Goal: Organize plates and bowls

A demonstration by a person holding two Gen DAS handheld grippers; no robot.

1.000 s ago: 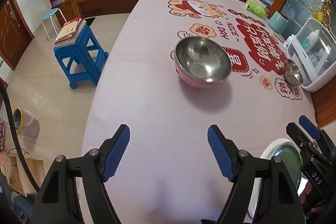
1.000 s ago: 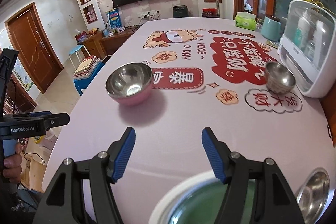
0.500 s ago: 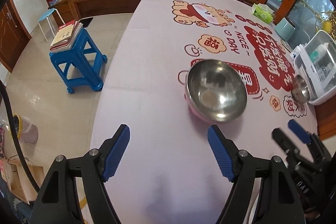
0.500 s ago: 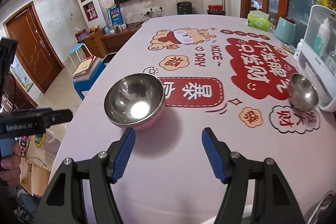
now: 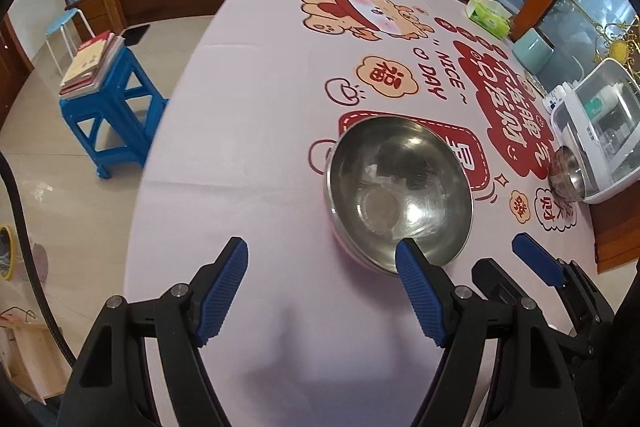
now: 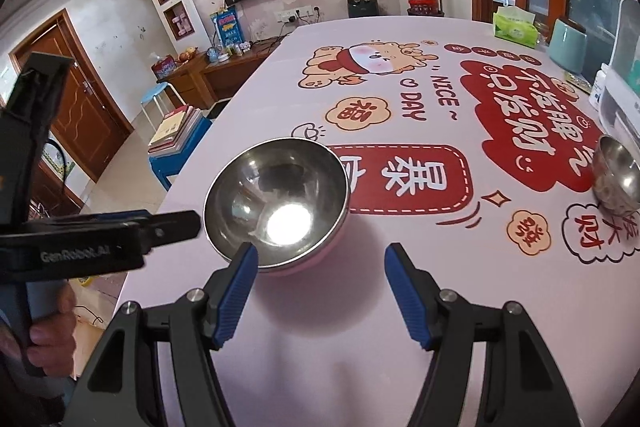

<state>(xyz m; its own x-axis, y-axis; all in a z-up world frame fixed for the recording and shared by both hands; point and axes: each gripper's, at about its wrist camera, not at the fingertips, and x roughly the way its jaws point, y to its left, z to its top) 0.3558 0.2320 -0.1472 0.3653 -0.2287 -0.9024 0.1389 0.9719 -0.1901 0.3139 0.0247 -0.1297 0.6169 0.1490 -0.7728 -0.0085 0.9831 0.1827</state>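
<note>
A large steel bowl (image 5: 396,187) with a pink outside stands on the pink printed tablecloth (image 5: 256,99). My left gripper (image 5: 320,267) hovers open just short of it, its right pad over the bowl's near rim, nothing between the pads. In the right wrist view the same bowl (image 6: 276,203) lies ahead and left of my open right gripper (image 6: 320,267), whose left pad overlaps the near rim. The left gripper (image 6: 180,223) shows side-on at the bowl's left. A small steel bowl (image 6: 618,173) sits far right. My right gripper (image 5: 516,267) shows low on the right of the left wrist view.
A white lidded box (image 5: 596,131) stands at the table's right edge behind the small bowl (image 5: 566,175). A tissue pack (image 5: 488,17) and a teal container (image 5: 532,51) sit further back. A blue stool with books (image 5: 108,99) stands on the floor past the table's left edge. A hand (image 6: 52,339) holds the left gripper.
Both grippers have moved forward and lower toward the large bowl, which now sits close at their tips. The green plate and the steel bowl near the front edge have dropped out of view.
</note>
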